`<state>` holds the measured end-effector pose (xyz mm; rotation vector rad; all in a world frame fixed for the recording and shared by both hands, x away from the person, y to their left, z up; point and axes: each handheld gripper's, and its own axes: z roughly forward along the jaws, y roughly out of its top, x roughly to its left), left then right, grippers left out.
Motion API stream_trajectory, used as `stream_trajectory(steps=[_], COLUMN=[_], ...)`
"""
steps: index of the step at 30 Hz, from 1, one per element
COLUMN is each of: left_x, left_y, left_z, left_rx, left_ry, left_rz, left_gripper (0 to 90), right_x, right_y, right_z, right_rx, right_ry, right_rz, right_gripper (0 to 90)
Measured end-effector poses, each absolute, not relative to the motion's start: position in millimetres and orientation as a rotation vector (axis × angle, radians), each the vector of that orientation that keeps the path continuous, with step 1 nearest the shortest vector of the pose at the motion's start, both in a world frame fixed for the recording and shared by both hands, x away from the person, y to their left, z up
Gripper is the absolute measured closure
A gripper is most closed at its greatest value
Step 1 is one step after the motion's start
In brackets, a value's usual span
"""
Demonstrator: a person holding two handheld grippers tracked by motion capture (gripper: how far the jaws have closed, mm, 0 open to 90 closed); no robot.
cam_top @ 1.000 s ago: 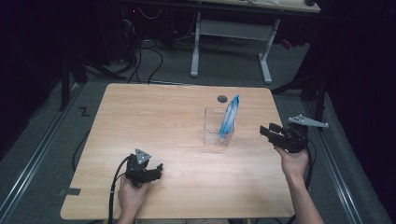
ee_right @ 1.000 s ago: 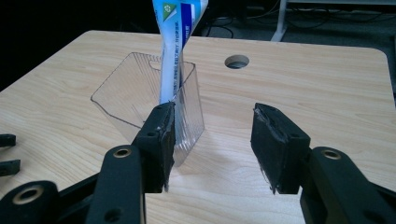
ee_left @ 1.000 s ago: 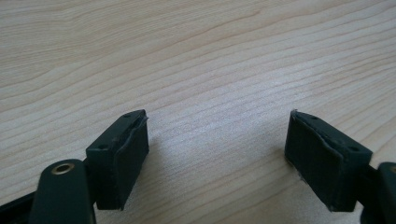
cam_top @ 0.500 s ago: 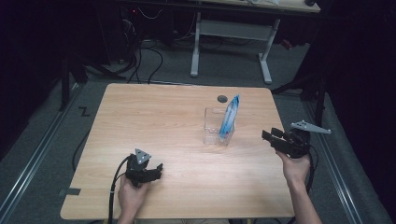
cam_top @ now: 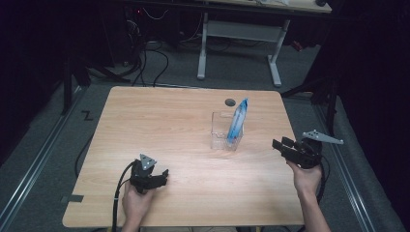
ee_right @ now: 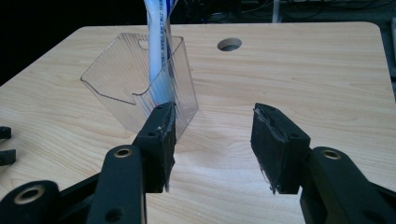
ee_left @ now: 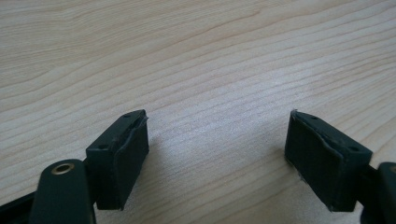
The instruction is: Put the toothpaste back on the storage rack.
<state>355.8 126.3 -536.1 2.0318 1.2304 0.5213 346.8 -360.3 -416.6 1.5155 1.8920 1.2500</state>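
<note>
A: What colours do you see?

B: My counter [cam_top: 164, 125] is light brown wood with wavy lines. The box [cam_top: 223, 131] on it is clear like glass. The tube [cam_top: 237, 121] inside is blue and white.

A: And your tools?

B: My left tool [cam_top: 163, 176] and right tool [cam_top: 279, 145] are black. The floor [cam_top: 58, 159] is grey.

I read this as lab, probably: bare wooden table [cam_top: 183, 125], floor cables [cam_top: 150, 58] upper left, dark surround.
</note>
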Motion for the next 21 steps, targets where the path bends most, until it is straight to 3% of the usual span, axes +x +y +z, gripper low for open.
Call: stream_trajectory(steps=[21], left_x=[355.9], left_y=[126.3], left_z=[-536.1], left_rx=[2.032], left_ry=[1.23], left_rz=[0.522], left_gripper=[22.0], right_x=[339.2], right_y=[-362.6], right_z=[-440.5], right_rx=[1.574], right_ry=[1.882], right_rz=[1.258], right_gripper=[50.3])
